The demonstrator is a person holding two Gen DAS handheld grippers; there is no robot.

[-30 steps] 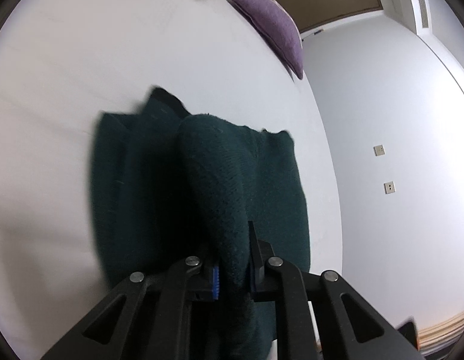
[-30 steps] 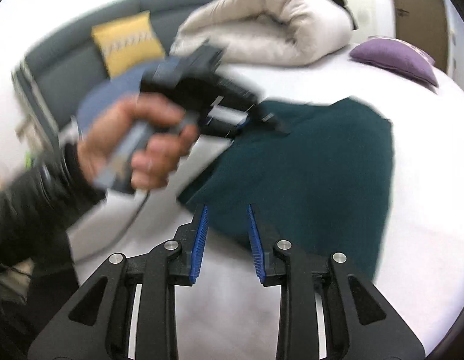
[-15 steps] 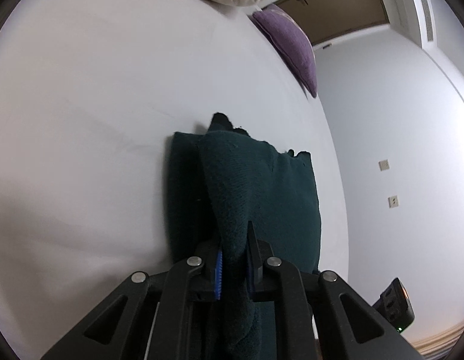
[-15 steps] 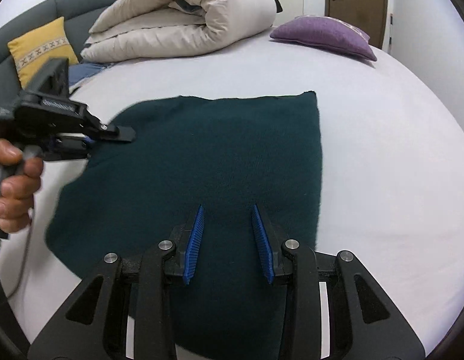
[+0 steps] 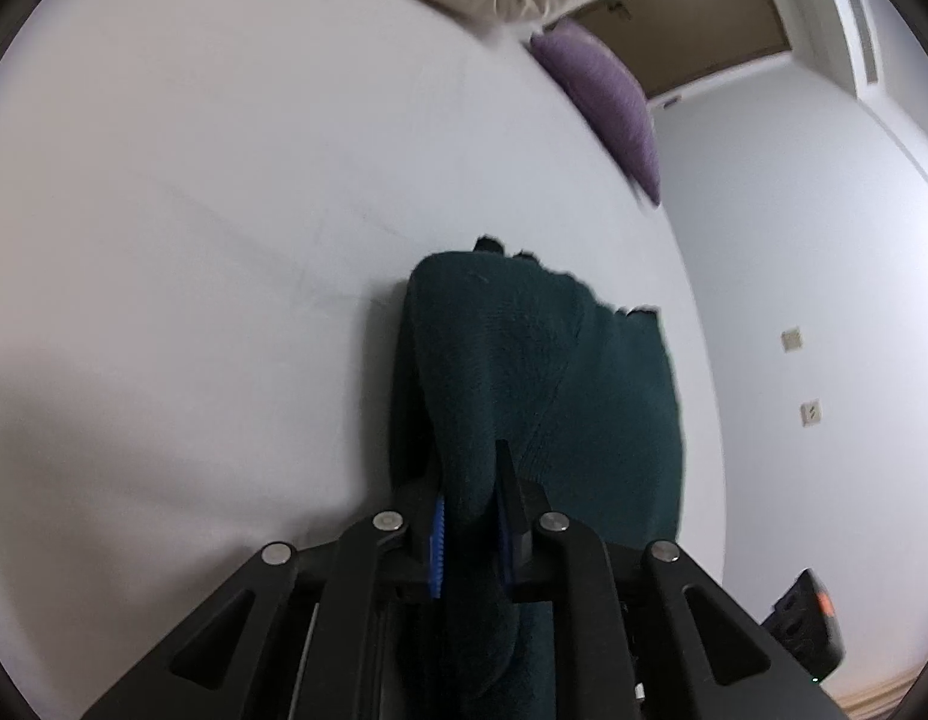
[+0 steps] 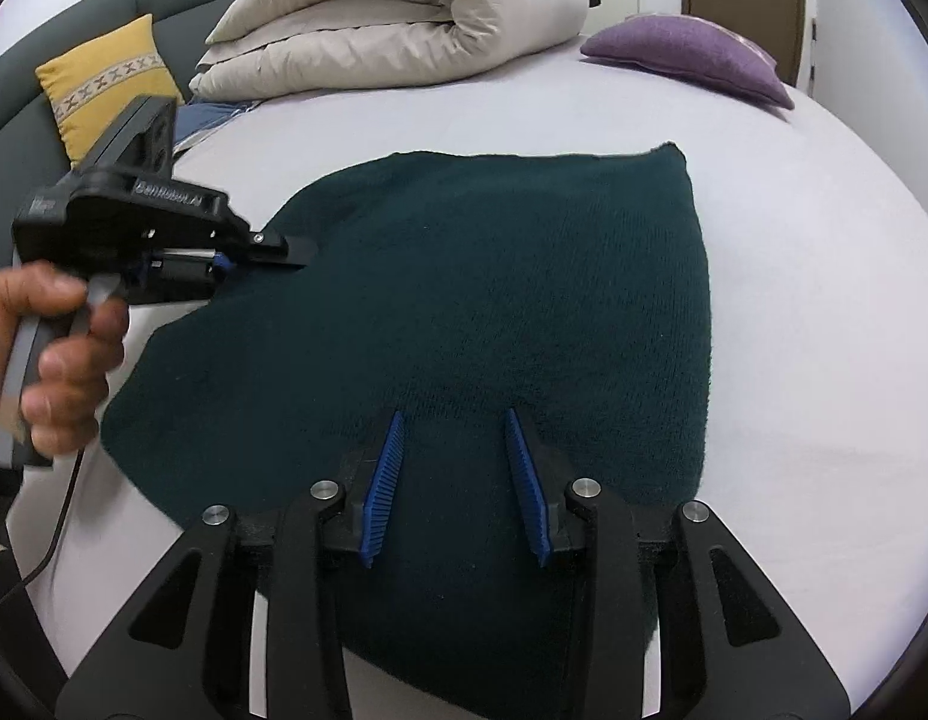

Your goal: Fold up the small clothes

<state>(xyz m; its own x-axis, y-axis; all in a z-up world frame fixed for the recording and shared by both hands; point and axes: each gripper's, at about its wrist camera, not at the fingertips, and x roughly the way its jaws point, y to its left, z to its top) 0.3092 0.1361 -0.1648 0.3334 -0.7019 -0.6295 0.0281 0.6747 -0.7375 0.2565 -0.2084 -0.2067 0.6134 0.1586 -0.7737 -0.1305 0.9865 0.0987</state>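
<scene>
Garment (image 6: 493, 300) flat on bed (image 6: 823, 330) (dark green), left tool (image 5: 469, 516) pinching its edge.

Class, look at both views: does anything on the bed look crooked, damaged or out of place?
Nothing is damaged. The dark green garment lies mostly flat on the white bed, except its left edge, bunched and lifted in the left gripper. The right gripper is open over it.

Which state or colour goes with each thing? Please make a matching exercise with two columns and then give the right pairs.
Things:
1. left gripper
2. right gripper
3. cushion by the door
4. cushion on the sofa

States and colours:
A. yellow
B. open above the green cloth
C. purple
D. shut on the cloth's edge

Pairs: 1-D, 2-B, 3-C, 4-A
</scene>
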